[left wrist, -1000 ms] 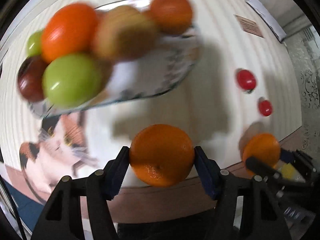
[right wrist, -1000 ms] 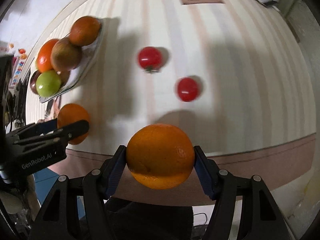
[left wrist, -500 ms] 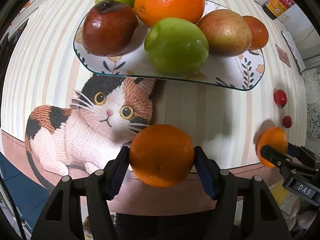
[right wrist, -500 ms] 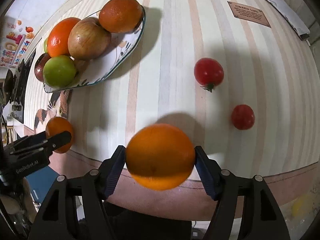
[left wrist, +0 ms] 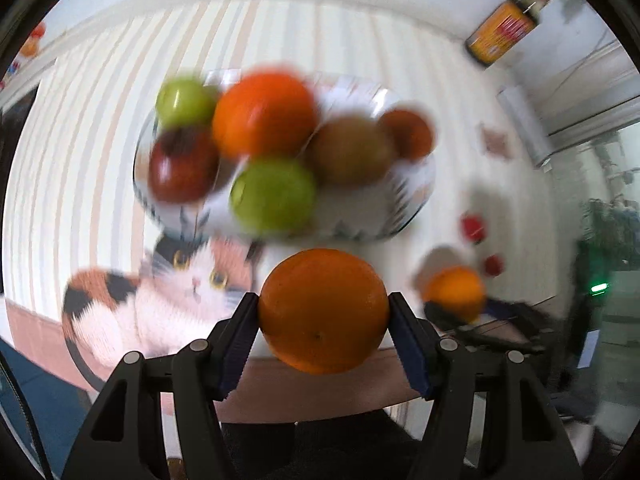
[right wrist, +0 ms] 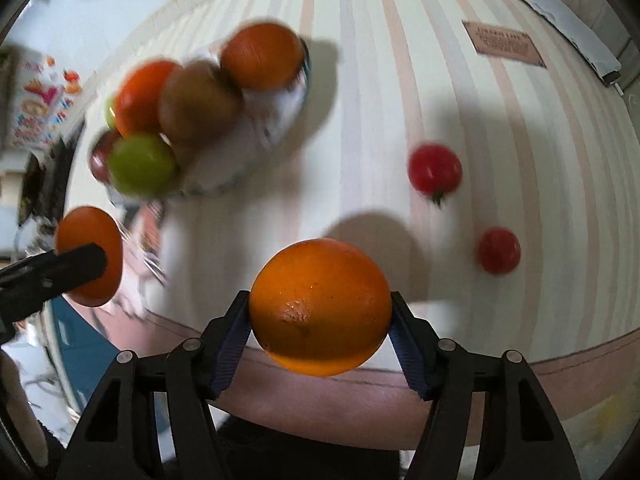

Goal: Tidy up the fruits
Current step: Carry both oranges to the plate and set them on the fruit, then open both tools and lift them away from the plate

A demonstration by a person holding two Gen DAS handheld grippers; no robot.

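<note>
Striped tablecloth [right wrist: 460,92] under you, fruit plate [left wrist: 416,200] at eleven o'clock.
Your left gripper [left wrist: 323,334] clamps one orange [left wrist: 323,310]; your right gripper [right wrist: 320,330] clamps another orange [right wrist: 320,306].

Brown label patch [right wrist: 505,43] on the striped desk cloth, upper right of right wrist frame: printed lines, blurred, not legible. Orange-labelled bottle [left wrist: 505,26], upper right of left wrist frame: lettering smeared. Colourful printed sheet [right wrist: 38,106], far left: no readable words.

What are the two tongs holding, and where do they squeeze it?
Each holds an orange. The left tongs pinch one orange by its two sides, across the middle. The right tongs pinch another orange the same way.
</note>
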